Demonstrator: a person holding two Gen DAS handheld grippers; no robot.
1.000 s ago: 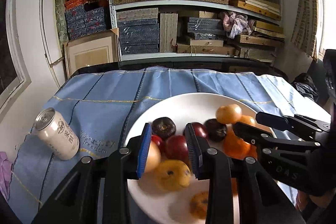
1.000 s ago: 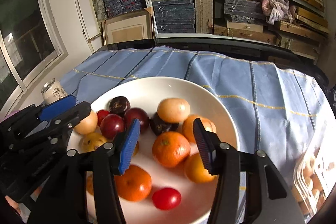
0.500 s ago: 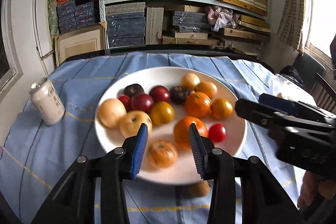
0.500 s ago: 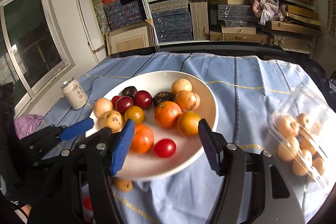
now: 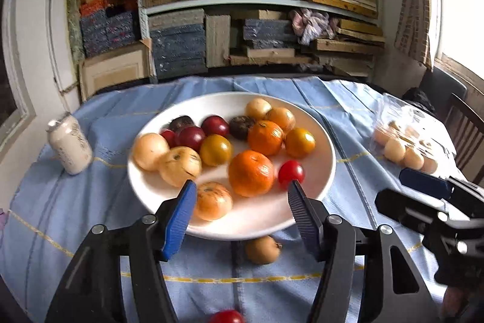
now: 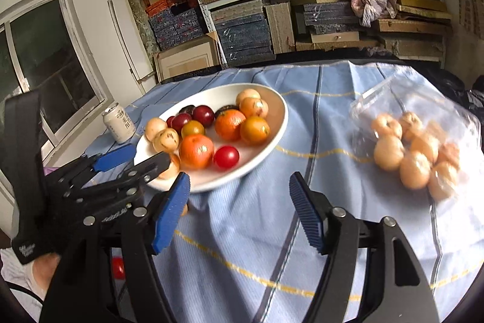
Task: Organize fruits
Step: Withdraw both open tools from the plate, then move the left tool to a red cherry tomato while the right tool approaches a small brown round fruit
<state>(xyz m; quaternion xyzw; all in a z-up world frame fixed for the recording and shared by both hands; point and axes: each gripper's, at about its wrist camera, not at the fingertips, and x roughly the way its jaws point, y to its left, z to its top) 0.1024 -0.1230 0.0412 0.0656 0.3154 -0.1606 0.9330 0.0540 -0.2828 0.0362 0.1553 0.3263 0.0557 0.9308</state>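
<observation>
The white plate (image 5: 326,168) on the tabletop (image 5: 90,202) holds most fruit; a brown fruit (image 5: 262,249) lies off its near rim. My left hand-held gripper (image 5: 239,217) and right hand-held gripper (image 6: 239,214), jaws just widened, hold nothing. Next, I judge, I fetch that stray.

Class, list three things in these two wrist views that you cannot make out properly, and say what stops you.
- Red fruit, left wrist view: cut off by the bottom edge.
- Fruits in the clear plastic box, right wrist view: blurred, kind unclear.
- Can lettering, right wrist view: too small to read.
</observation>
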